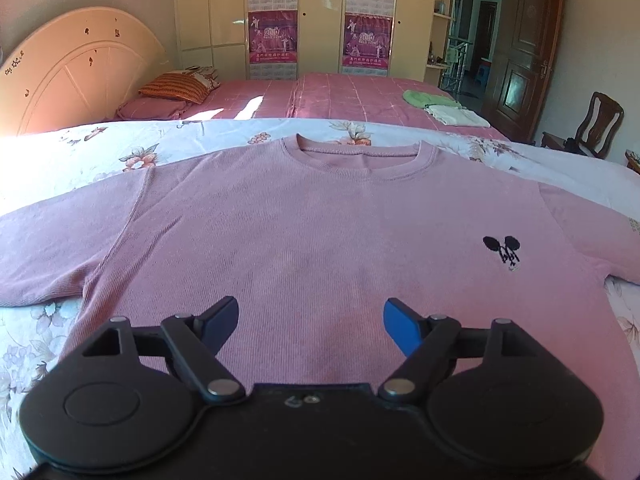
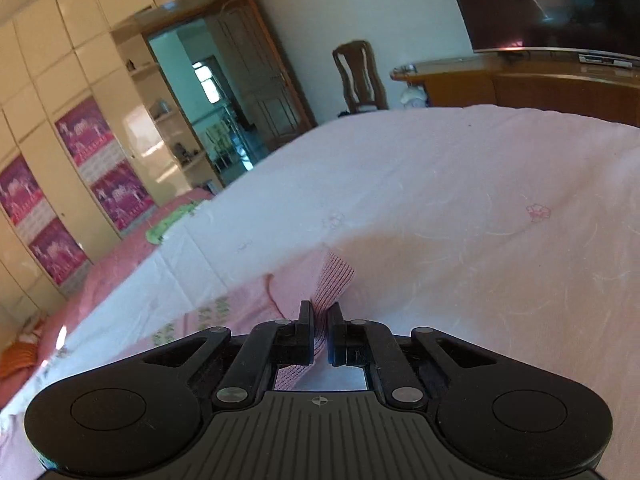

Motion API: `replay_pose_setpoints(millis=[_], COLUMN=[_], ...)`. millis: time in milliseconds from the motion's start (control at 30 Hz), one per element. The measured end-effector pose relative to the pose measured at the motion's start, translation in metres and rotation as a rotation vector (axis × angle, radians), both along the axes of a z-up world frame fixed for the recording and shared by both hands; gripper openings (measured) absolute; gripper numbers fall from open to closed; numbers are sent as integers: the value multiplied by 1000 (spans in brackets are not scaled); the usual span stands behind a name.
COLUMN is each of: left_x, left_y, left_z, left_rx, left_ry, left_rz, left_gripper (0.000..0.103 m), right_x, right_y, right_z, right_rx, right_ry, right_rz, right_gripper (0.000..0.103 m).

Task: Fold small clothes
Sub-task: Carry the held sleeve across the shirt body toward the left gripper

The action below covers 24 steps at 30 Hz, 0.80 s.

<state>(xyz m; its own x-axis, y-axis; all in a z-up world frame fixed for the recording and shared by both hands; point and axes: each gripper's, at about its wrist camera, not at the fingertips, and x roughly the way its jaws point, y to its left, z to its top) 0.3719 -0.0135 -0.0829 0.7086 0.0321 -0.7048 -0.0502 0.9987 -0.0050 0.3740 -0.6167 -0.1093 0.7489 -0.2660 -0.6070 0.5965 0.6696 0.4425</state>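
A small pink sweater lies flat, front up, on a floral sheet, collar toward the far side and a black mouse motif on its right chest. My left gripper hovers over the lower middle of the sweater, blue-padded fingers wide apart with only cloth below them. In the right wrist view my right gripper is shut on the ribbed cuff of a pink sleeve, which bunches up just ahead of the jaws on the pale sheet.
Beyond the sheet lies a pink checked bedspread with a striped pillow at left and folded green and white clothes at right. A wardrobe, a brown door and a wooden chair stand behind.
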Motion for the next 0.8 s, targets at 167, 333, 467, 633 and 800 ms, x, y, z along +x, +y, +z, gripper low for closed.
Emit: replay_pose_setpoints(millis=[167, 333, 467, 633, 800], left_x=[-6, -7, -8, -14, -15], left_y=[14, 26, 35, 58, 83], left_z=[-2, -6, -8, -7, -2], left_rx=[-7, -27, -44, -74, -136], left_ry=[3, -6, -4, -4, -13], left_rz=[-6, 1, 10, 34, 74], left_gripper=[78, 77, 77, 73, 71], right_x=[-9, -17, -20, -16, 12], right_y=[23, 82, 157, 253, 354], right_z=[20, 42, 56, 60, 47], right_rx=[-45, -125, -162, -136, -125], right_ry=[5, -35, -88, -152, -147], right_rz=[57, 208, 361, 532, 704], right_gripper=[5, 5, 5, 5, 5])
